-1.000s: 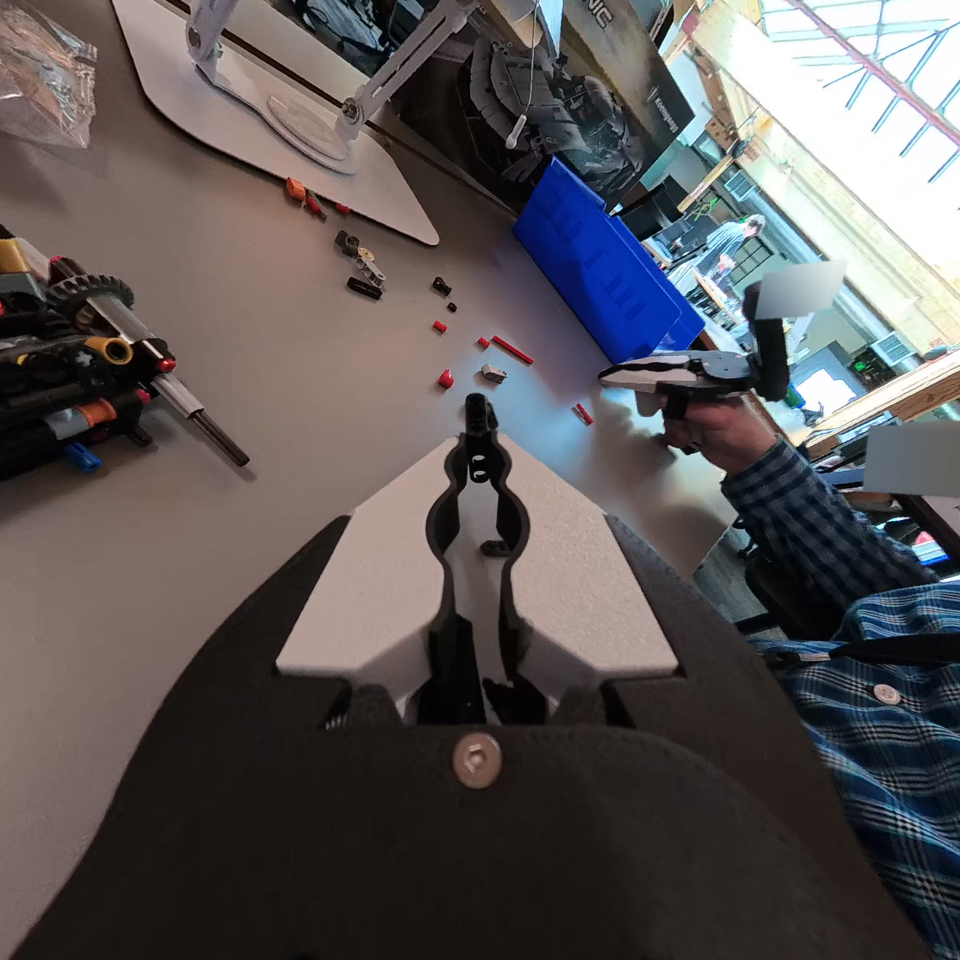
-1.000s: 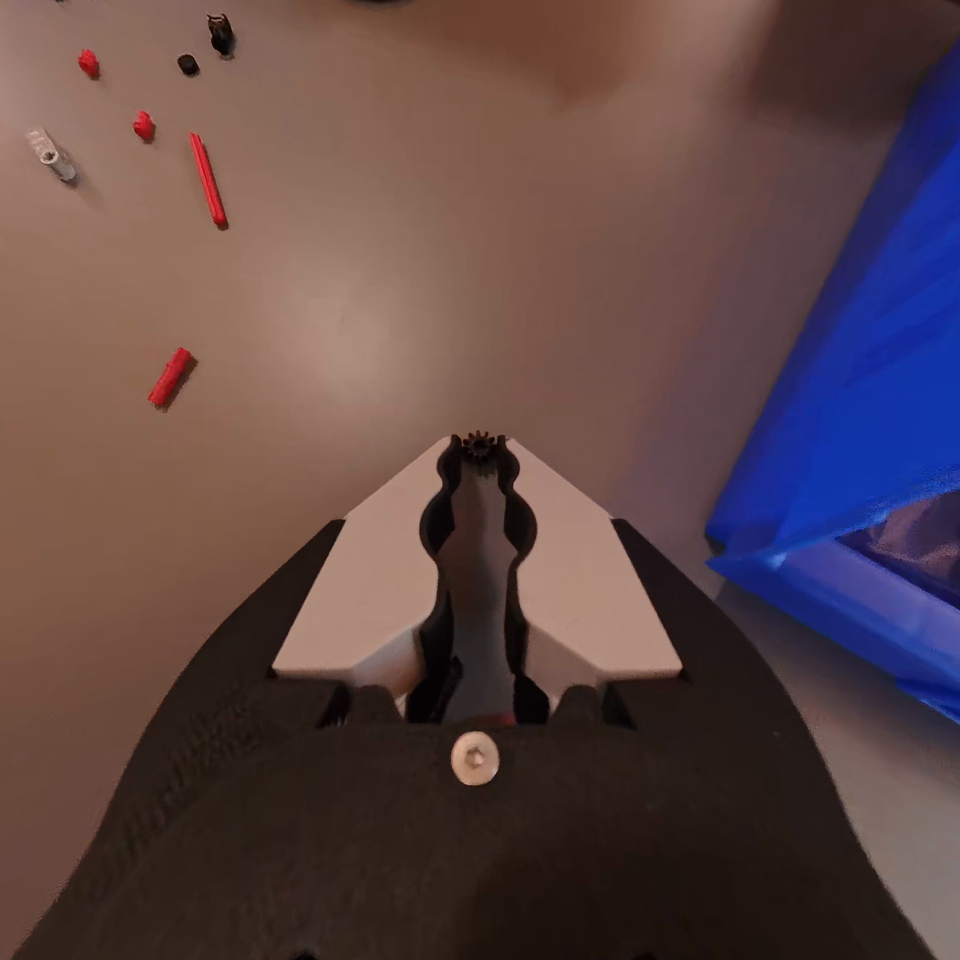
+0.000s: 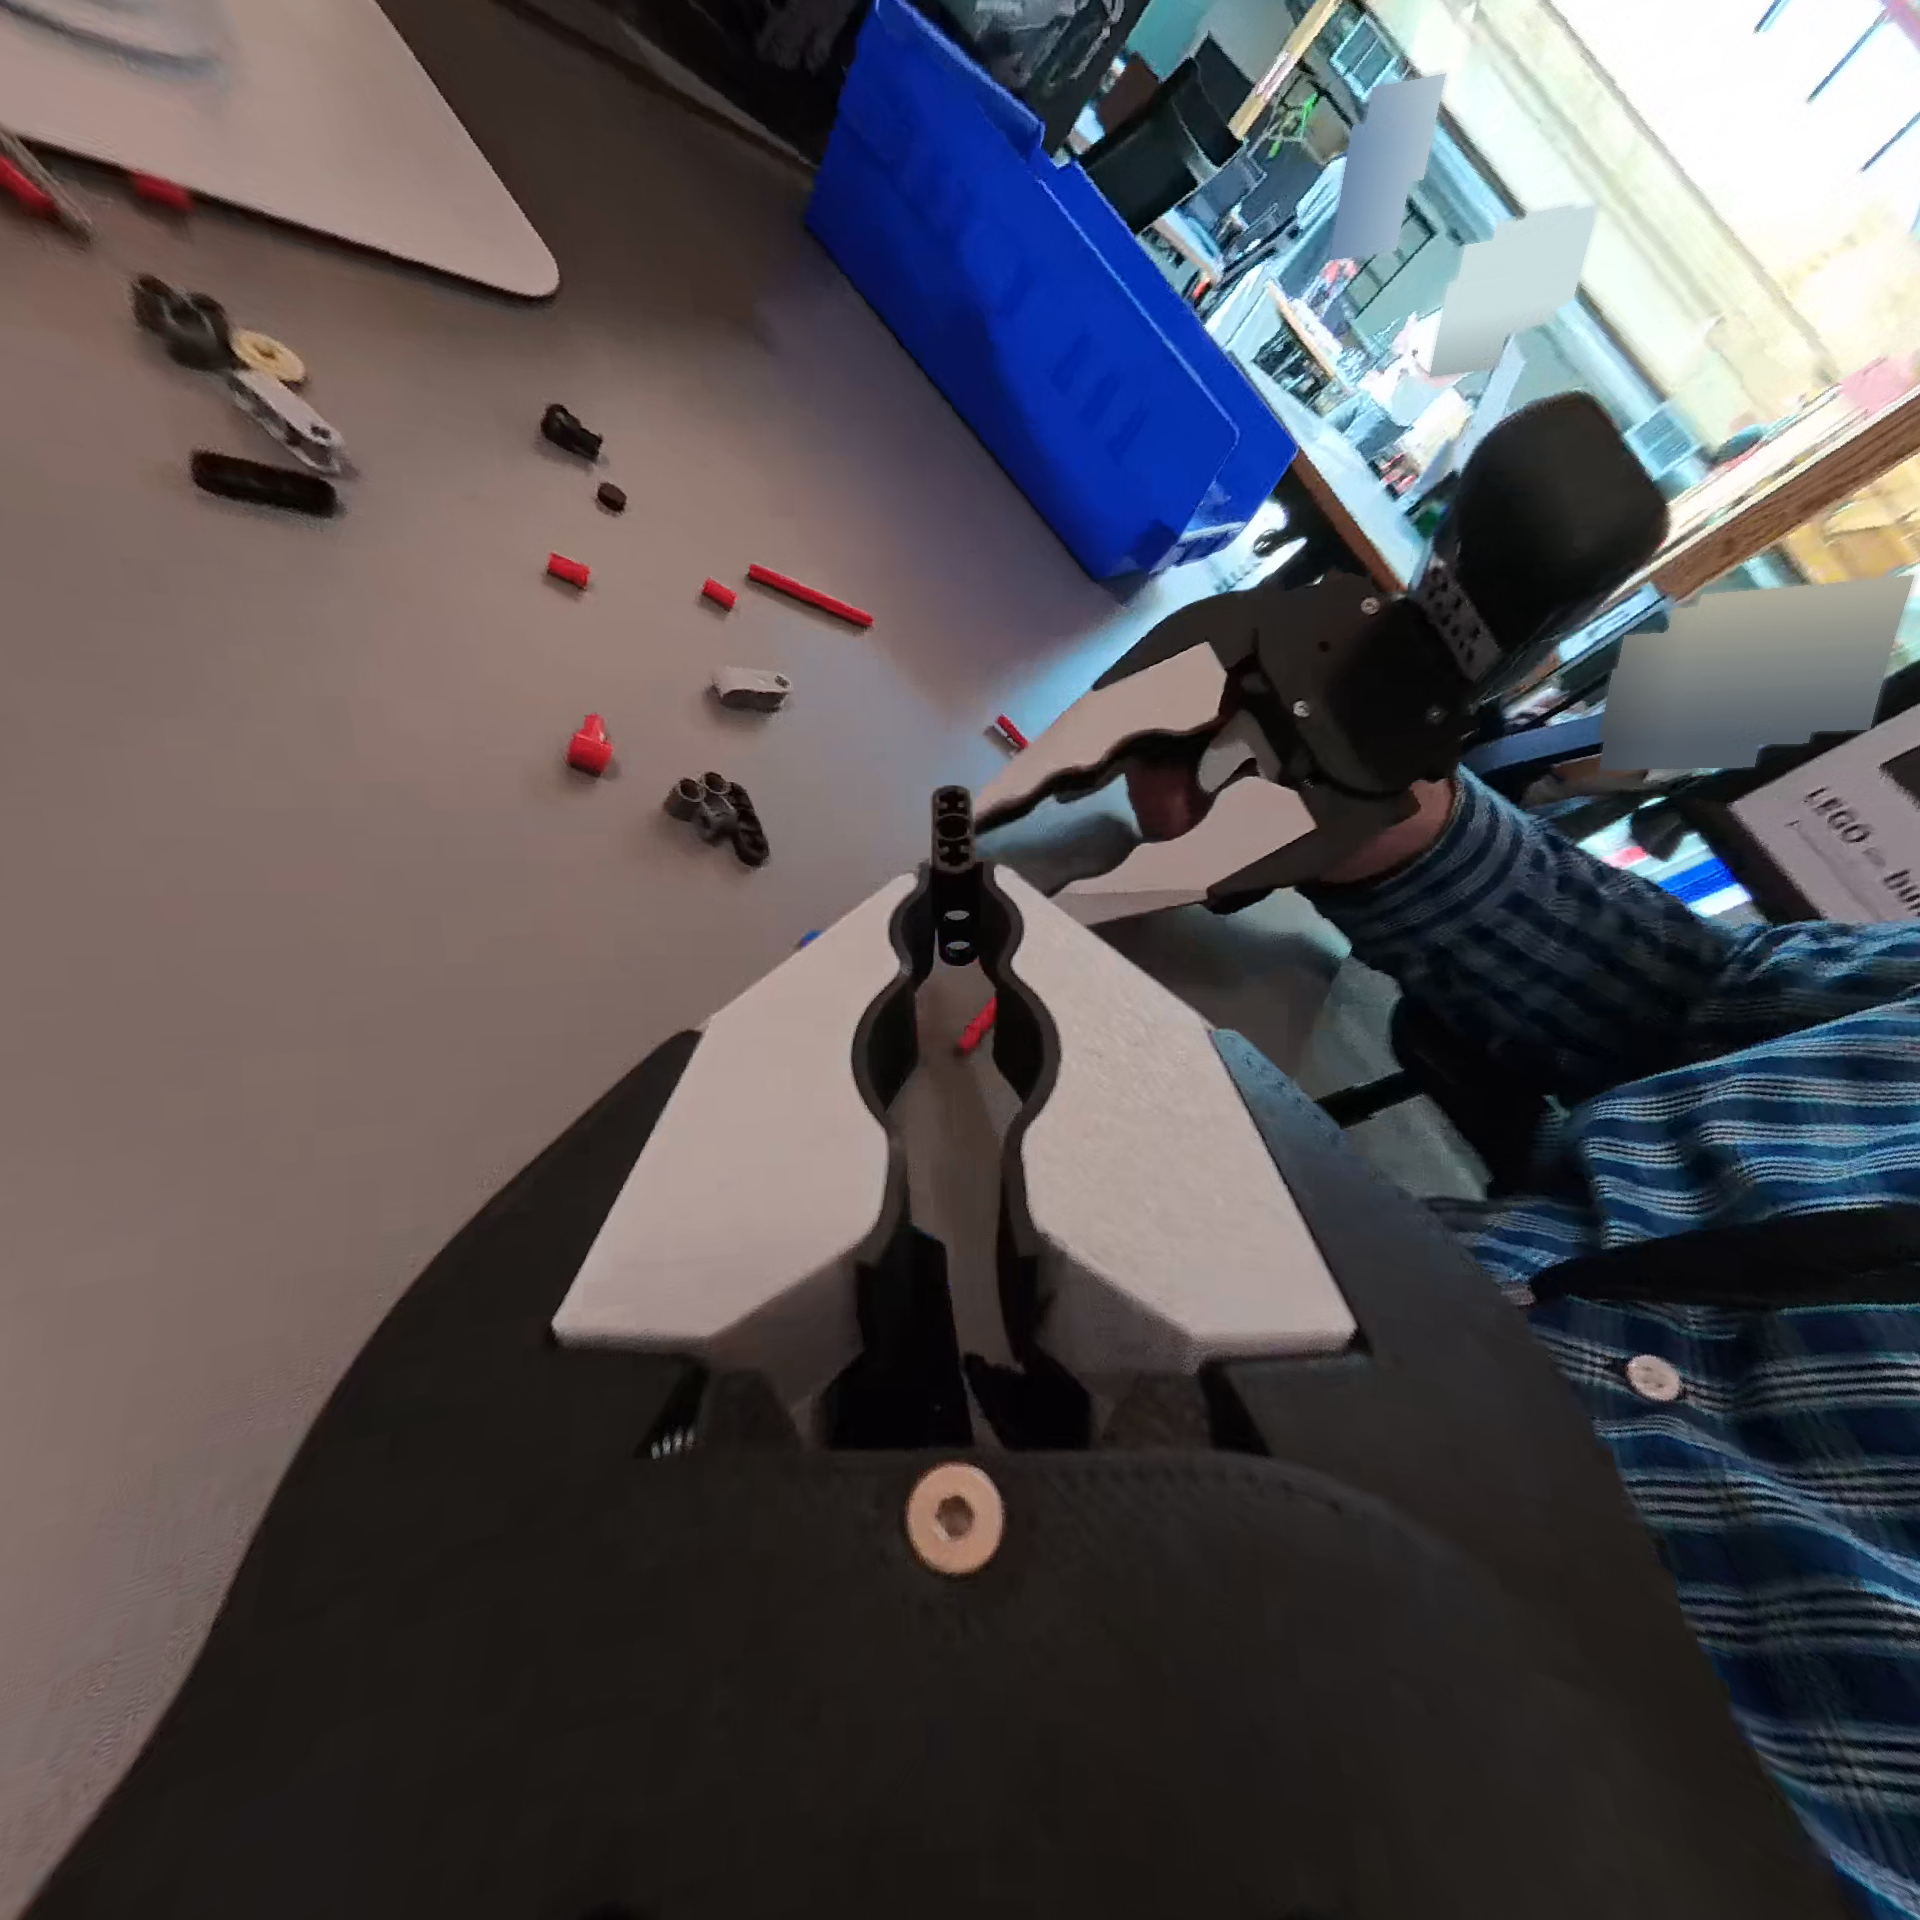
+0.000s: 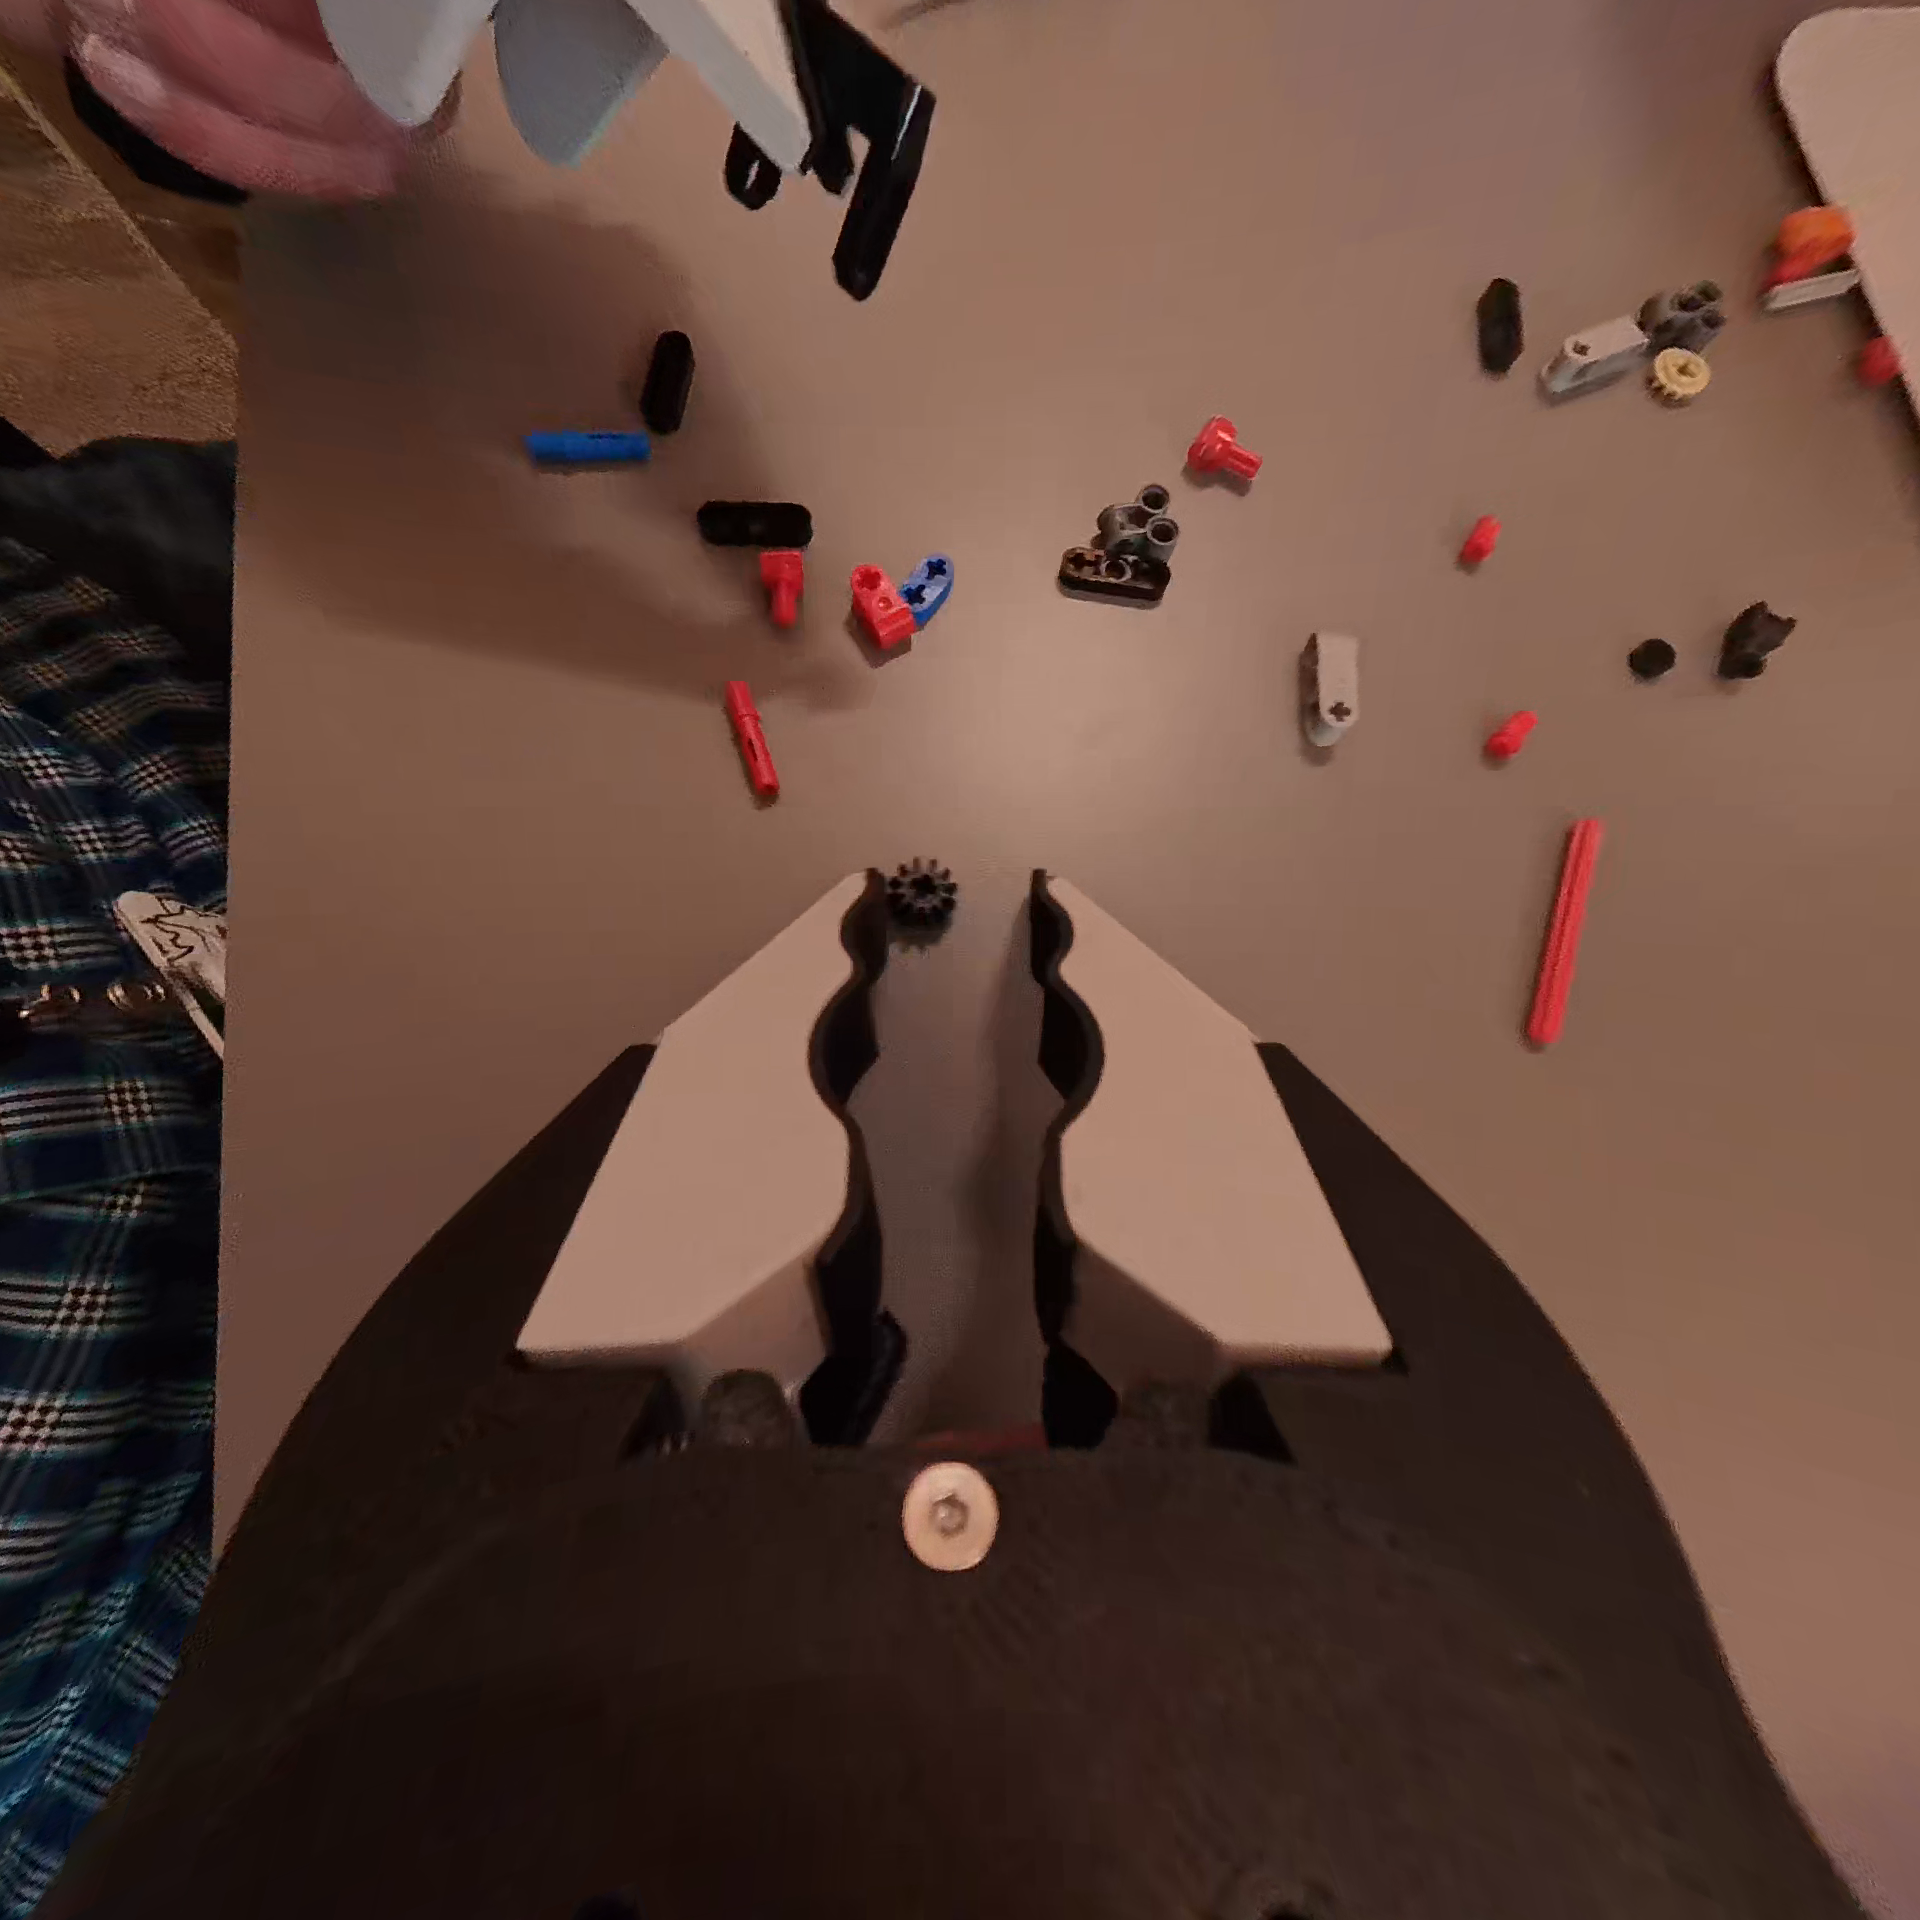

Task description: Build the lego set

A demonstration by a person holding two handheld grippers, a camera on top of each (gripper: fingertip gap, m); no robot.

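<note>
My left gripper (image 3: 953,883) is shut on a black lego beam (image 3: 953,847) that sticks out past its tips, above the grey table. It also shows at the top of the right wrist view (image 4: 821,156), with the beam (image 4: 878,208) hanging from it. My right gripper (image 4: 951,883) is open, its fingers clearly apart. A small black gear (image 4: 916,902) rests against its left fingertip only. I cannot tell whether the gear lies on the table. In the left wrist view the right gripper (image 3: 997,816) has its tips just right of the held beam.
Loose pieces lie on the table (image 4: 1039,312): a long red axle (image 4: 1558,930), a red pin (image 4: 750,738), a blue pin (image 4: 587,447), a grey-black connector (image 4: 1127,545). A blue bin (image 3: 1039,343) and a white board (image 3: 312,135) stand at the back. A plaid sleeve (image 3: 1558,935) is on the right. Some 10 centimeters of space lies between my two pairs of fingers.
My right gripper has opened from its grip on the gear and moved over to the loose pieces, close to the left gripper. The left gripper still holds the beam and has swung right.
</note>
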